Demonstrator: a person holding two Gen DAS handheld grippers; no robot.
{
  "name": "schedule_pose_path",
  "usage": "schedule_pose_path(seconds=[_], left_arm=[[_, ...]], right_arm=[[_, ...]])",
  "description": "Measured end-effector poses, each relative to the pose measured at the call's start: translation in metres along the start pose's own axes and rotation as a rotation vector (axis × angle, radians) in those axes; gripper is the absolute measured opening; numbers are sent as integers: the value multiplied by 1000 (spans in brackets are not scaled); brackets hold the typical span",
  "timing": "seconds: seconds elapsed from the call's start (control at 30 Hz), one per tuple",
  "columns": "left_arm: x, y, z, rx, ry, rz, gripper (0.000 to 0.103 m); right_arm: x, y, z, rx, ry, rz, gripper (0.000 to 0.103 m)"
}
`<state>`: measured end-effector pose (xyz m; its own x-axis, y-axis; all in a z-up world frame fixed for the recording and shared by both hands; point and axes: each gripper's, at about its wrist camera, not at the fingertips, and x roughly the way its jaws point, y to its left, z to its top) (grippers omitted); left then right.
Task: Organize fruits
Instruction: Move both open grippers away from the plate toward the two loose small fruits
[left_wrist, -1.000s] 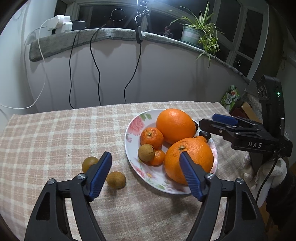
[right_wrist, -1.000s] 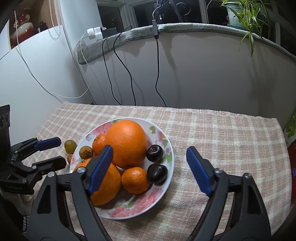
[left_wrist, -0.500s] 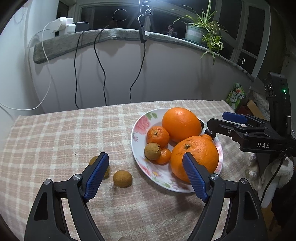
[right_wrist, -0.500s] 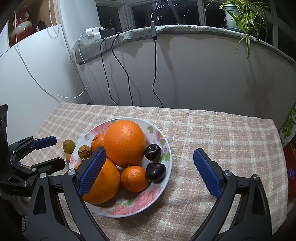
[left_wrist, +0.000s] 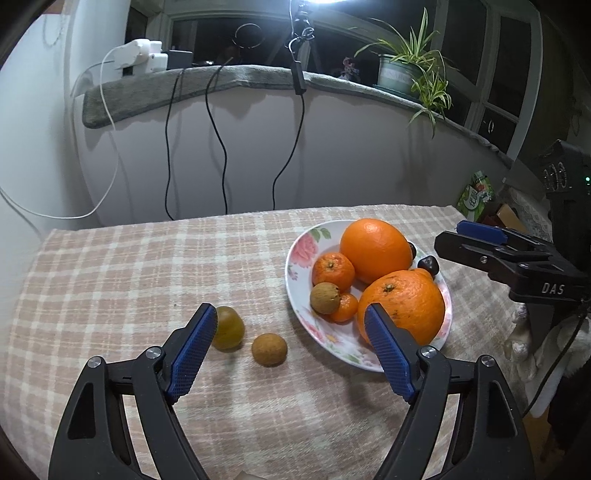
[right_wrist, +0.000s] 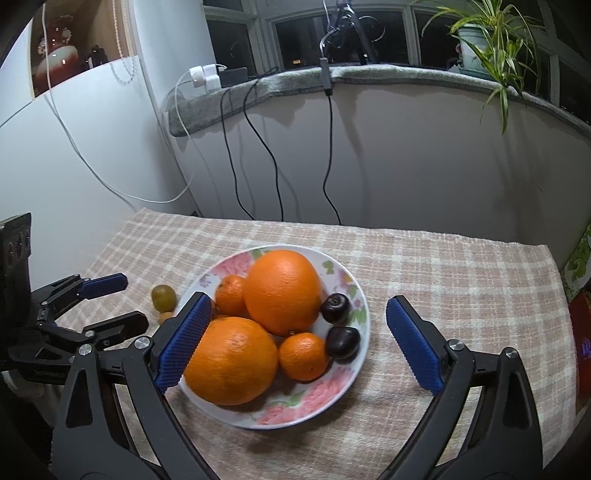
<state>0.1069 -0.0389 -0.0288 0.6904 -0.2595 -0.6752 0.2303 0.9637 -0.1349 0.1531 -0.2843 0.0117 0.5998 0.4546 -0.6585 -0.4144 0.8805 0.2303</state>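
Note:
A floral plate holds two big oranges, small mandarins, a brown longan and two dark plums. On the cloth left of the plate lie a green fruit and a brown round fruit. My left gripper is open and empty, just in front of these two. My right gripper is open and empty, hovering over the plate's near side; it also shows in the left wrist view.
A pink checked cloth covers the table. A white curved wall with hanging cables stands behind. A potted plant sits on the ledge. Boxes lie off the table's right end.
Both grippers have drawn back and shifted; in the left view the plate and loose fruits have slid rightward and farther. Both stay open and empty.

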Motion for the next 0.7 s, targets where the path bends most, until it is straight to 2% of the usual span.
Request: schedule_pose_path(seconds=[0.37, 0.7], left_arm=[[-12, 37, -11, -57, -6, 56, 82], [-27, 80, -28, -119, -12, 104, 82]], right_arm=[[-5, 40, 8, -68, -21, 96, 97], [12, 88, 6, -211, 19, 175, 97]])
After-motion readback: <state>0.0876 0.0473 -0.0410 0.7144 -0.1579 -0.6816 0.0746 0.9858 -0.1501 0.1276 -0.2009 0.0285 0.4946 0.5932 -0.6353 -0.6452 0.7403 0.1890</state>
